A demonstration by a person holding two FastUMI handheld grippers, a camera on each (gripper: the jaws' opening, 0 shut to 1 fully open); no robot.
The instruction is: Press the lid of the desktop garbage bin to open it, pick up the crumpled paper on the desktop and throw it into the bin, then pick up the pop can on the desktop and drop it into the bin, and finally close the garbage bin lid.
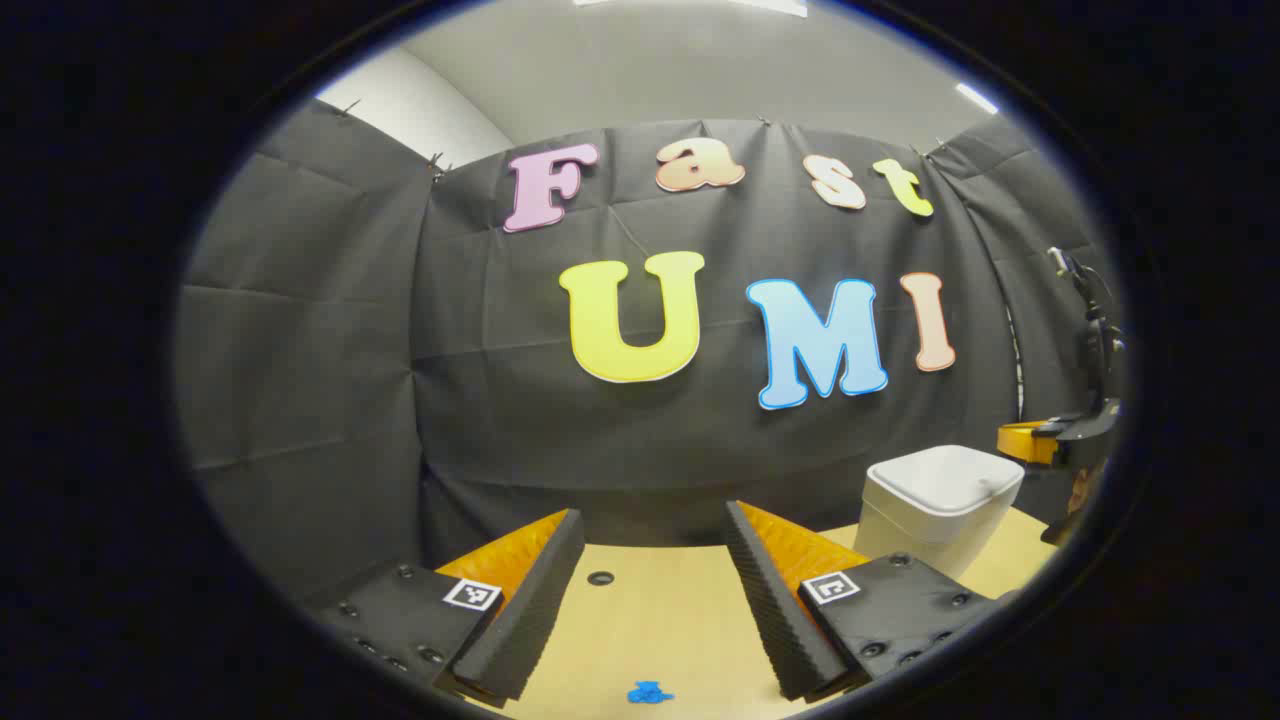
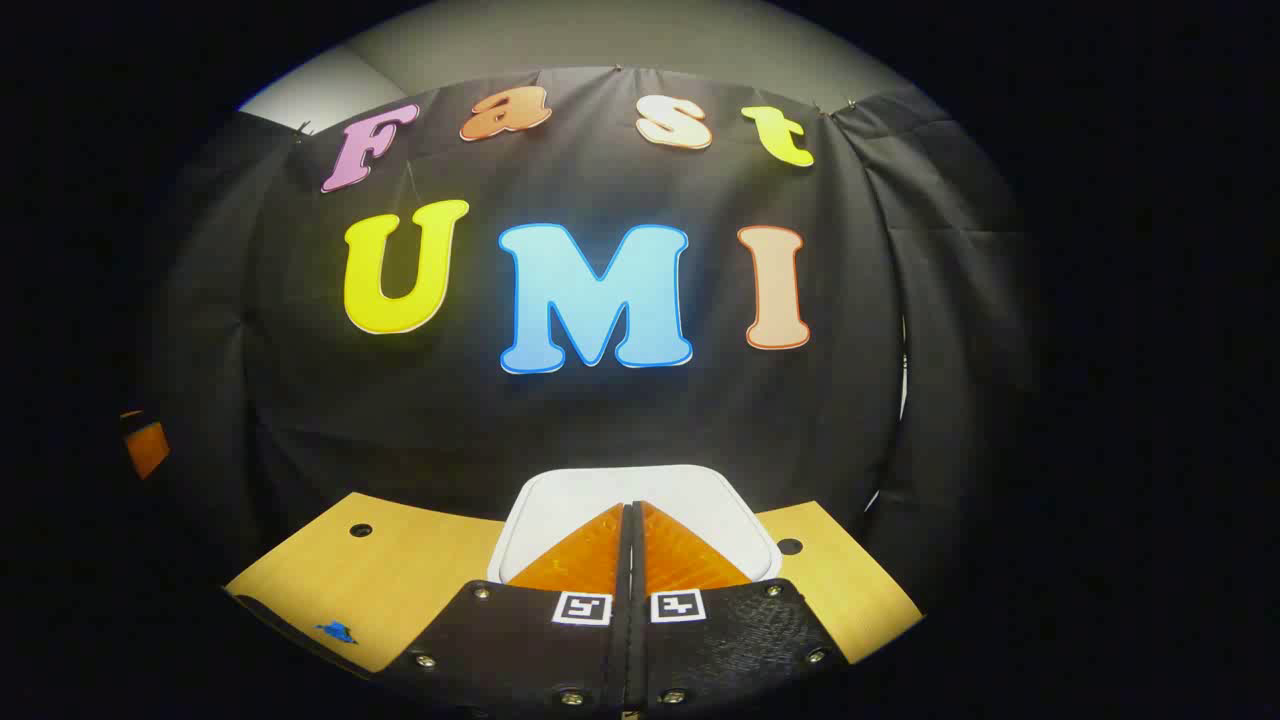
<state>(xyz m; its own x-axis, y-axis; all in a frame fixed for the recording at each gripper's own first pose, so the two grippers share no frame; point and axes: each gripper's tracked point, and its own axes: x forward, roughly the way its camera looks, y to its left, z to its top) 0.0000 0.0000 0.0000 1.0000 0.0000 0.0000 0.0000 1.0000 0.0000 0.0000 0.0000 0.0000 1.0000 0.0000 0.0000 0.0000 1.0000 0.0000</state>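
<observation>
The white desktop bin (image 1: 940,500) stands on the wooden table at the right of the left gripper view, its lid down. My left gripper (image 1: 655,512) is open over the table to the left of the bin, with nothing between its fingers. In the same view, my right gripper (image 1: 1050,440) hangs just over the bin's far right side. In the right gripper view, my right gripper (image 2: 630,506) is shut, fingers pressed together and empty, its tips over the middle of the white lid (image 2: 560,500). I cannot tell whether the tips touch the lid.
The light wooden table (image 1: 660,620) has a small round hole (image 1: 600,578) and a blue mark (image 1: 648,692) near its front. The black cloth wall stands close behind the bin. In the right gripper view, a bit of the left gripper (image 2: 145,440) shows at the far left.
</observation>
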